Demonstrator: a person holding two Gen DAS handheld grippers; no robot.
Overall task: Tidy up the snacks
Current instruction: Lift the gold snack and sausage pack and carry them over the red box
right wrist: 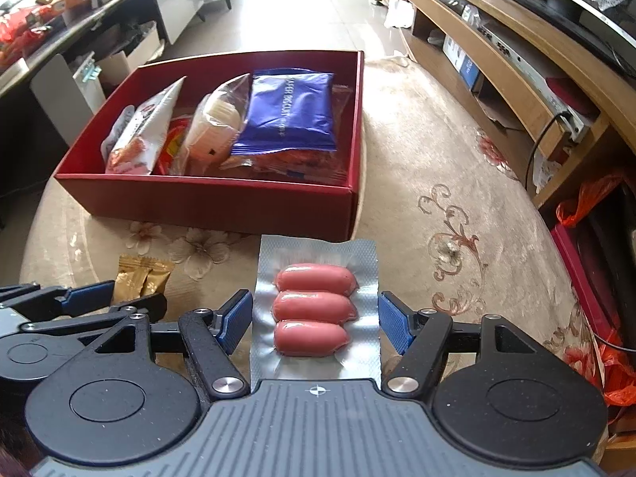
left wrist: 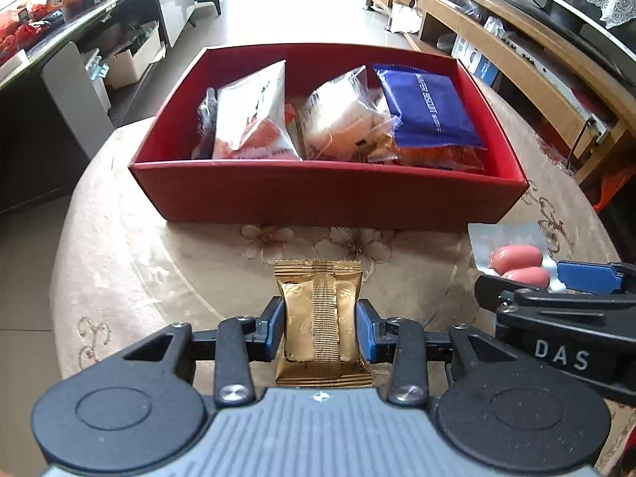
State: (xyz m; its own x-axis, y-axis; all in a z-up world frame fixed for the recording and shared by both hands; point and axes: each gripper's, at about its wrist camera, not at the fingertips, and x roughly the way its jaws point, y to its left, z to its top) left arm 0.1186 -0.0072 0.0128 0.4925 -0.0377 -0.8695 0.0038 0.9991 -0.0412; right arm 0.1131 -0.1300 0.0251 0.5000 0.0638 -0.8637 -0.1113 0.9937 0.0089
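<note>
On the round counter (left wrist: 119,238), cloth-covered with a floral print: one red box (left wrist: 318,194), open-topped, holding a blue wafer-biscuit pack (left wrist: 425,113) at its right end, a clear bag of pale snacks (left wrist: 338,119) in the middle and a white-and-red pouch (left wrist: 258,119) to the left. Near side of the box, two loose items. Item one: gold-foil packet (left wrist: 318,318), clamped at both sides between the blue pads of the left claw (left wrist: 321,328). Item two: silver vacuum pack of three pink sausages (right wrist: 314,310), lying between the pads of the right claw (right wrist: 315,320); the pads stand at the pack's side edges, and whether they press on it cannot be told. The two claws sit just beside each other.
</note>
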